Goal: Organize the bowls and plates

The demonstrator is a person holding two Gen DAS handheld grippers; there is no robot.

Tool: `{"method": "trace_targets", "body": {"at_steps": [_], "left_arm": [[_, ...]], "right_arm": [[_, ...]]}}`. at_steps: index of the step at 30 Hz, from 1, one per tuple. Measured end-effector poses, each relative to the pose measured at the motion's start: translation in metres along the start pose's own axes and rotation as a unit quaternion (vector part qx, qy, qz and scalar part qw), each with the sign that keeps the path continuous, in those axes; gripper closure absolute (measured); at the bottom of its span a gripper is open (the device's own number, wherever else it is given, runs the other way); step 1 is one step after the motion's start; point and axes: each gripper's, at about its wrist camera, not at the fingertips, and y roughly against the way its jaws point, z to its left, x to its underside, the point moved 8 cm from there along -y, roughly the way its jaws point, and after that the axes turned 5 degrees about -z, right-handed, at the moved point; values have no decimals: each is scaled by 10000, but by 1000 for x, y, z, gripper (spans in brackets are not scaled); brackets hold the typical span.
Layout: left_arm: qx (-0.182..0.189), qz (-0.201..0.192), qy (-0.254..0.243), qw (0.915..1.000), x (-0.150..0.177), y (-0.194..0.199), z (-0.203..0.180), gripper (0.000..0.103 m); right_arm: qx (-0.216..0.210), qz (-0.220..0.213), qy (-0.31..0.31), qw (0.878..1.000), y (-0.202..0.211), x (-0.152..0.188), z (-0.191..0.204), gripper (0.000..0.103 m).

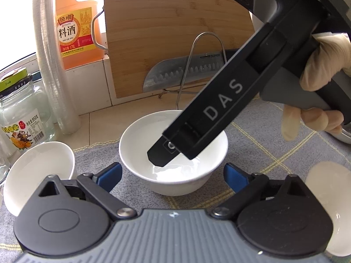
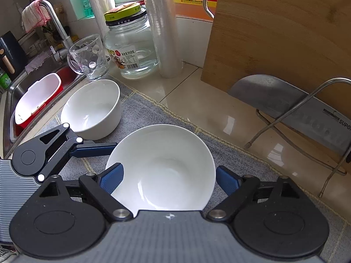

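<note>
A smooth white bowl (image 2: 161,168) sits on the grey woven mat (image 2: 237,160) with its thin yellow check; it is round, glossy and holds nothing but the tip of the right tool (image 1: 164,156). The right tool (image 2: 169,178) straddles the near rim — one blue pad inside the bowl, the other outside — with fingers apart, not yet pressed on the wall. The left tool (image 1: 173,176) hangs before the same bowl (image 1: 173,153), its blue fingers (image 1: 109,176) spread wide on either side and touching nothing.

A second white bowl (image 2: 94,109), deeper and empty, stands at the mat's left edge near the sink (image 2: 13,92); a pale flat plate (image 1: 333,197) lies at the right edge in the left wrist view. On the tiled counter (image 2: 197,103) stand a dimpled clear glass mug (image 2: 90,58), an empty glass jar (image 2: 129,50) with a green-yellow lid, a roll of cling film (image 2: 162,32) and an orange bottle of cooking wine (image 1: 75,28); a bamboo cutting board (image 1: 166,35) leans upright behind a steel knife (image 1: 184,72) in a wire rack (image 1: 197,65).
</note>
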Motion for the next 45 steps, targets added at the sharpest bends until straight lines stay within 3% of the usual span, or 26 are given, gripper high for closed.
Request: {"method": "trace_targets", "body": {"at_steps": [2, 30, 45], "left_arm": [[39, 14, 1, 10000, 0, -1, -1, 13], [101, 71, -117, 9999, -1, -3, 0, 12], [216, 195, -151, 9995, 2, 18, -17, 12]], "right_arm": [[-23, 3, -6, 10000, -1, 0, 0, 9], [-104, 20, -93, 9999, -1, 1, 0, 13], [-188, 56, -77, 9998, 17, 15, 10, 13]]}}
